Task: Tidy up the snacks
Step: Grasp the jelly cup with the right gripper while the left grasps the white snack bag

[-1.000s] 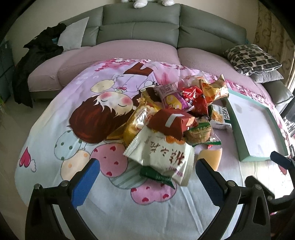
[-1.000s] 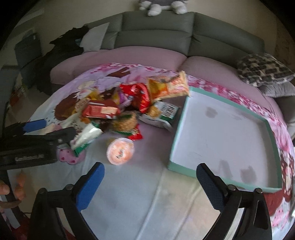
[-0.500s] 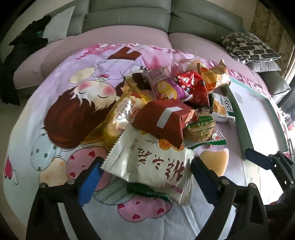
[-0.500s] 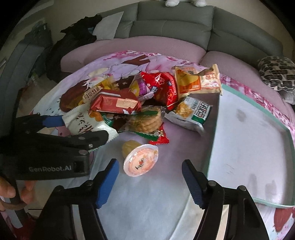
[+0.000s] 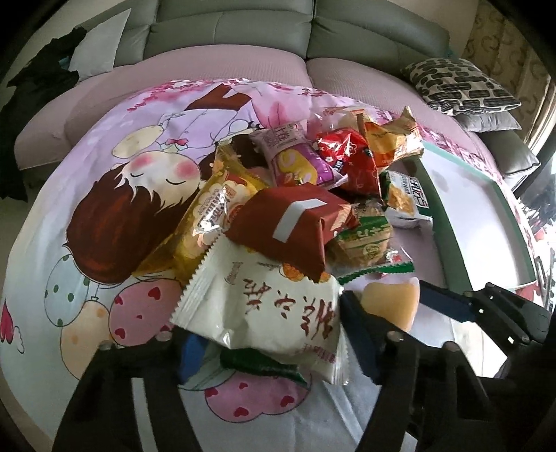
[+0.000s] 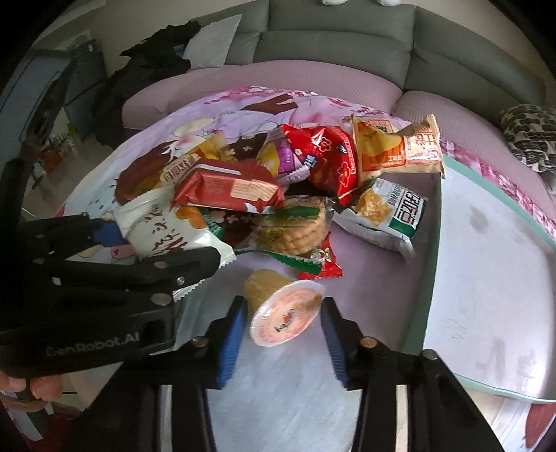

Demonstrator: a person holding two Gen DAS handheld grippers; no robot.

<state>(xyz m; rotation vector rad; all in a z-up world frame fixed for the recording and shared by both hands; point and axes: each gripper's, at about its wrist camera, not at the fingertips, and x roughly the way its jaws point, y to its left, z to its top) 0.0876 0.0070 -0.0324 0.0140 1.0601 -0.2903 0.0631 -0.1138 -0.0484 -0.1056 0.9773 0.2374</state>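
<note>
A pile of snack packets lies on a cartoon bedsheet [image 5: 104, 194]. My left gripper [image 5: 267, 333] is open around the near end of a white packet with red writing [image 5: 278, 306], its jaws on either side; it also shows in the right wrist view [image 6: 163, 233]. A dark red wafer packet [image 5: 295, 226] rests on the white one. My right gripper [image 6: 281, 323] is open, its blue pads flanking a jelly cup [image 6: 285, 316] lying on its side; whether the pads touch it I cannot tell. The cup shows in the left wrist view [image 5: 389, 302].
A shallow green-rimmed tray [image 6: 427, 278] with a white floor lies right of the pile. Other packets: red [image 6: 330, 156], orange chips [image 6: 396, 149], white-green [image 6: 385, 212], biscuits [image 6: 295, 229], purple [image 5: 299, 160], yellow [image 5: 208, 222]. A grey sofa [image 5: 243, 31] and patterned pillow [image 5: 462, 87] stand behind.
Both grippers moved forward and narrowed. The left now straddles the white packet's near end; the right has closed in around the jelly cup.
</note>
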